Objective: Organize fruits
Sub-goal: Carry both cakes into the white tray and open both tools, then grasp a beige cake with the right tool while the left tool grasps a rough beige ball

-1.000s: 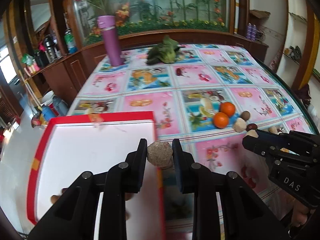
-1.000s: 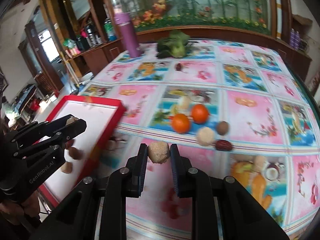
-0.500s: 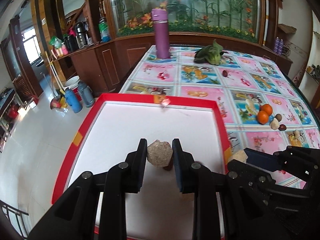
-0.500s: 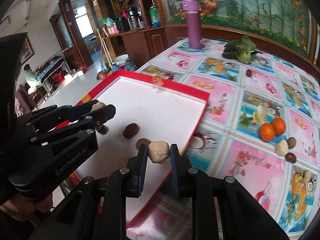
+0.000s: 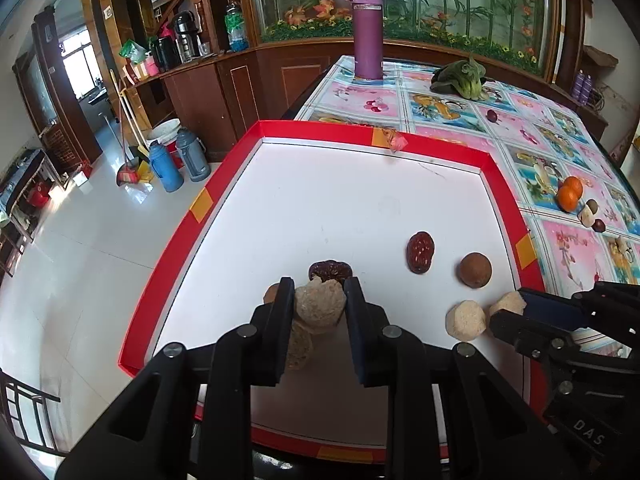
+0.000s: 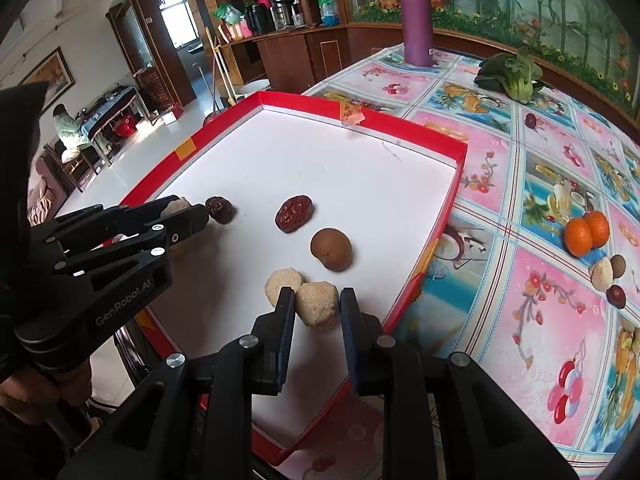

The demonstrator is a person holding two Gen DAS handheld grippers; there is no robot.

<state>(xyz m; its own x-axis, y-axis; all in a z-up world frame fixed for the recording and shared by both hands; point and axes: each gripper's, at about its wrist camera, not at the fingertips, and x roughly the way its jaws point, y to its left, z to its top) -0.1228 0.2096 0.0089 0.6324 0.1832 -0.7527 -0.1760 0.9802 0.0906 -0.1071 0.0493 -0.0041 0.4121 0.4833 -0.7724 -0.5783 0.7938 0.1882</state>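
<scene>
Pinching one beige fruit (image 5: 320, 306) each, left fingers (image 5: 286, 308) and right fingers (image 6: 286, 312) hover above the red-rimmed tray (image 6: 416, 128); a second beige fruit (image 6: 285, 282) lies beside the right fingers.

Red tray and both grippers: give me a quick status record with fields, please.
tray: red tray with white floor, on the table's left part
left gripper: over the tray, shut on a tan rough fruit
right gripper: at the tray's near right, jaws around another tan fruit, a gap showing on one side
loose in tray: two dark red dates, a brown round fruit, a tan fruit
left on tablecloth: two oranges, a few small fruits beside them
</scene>
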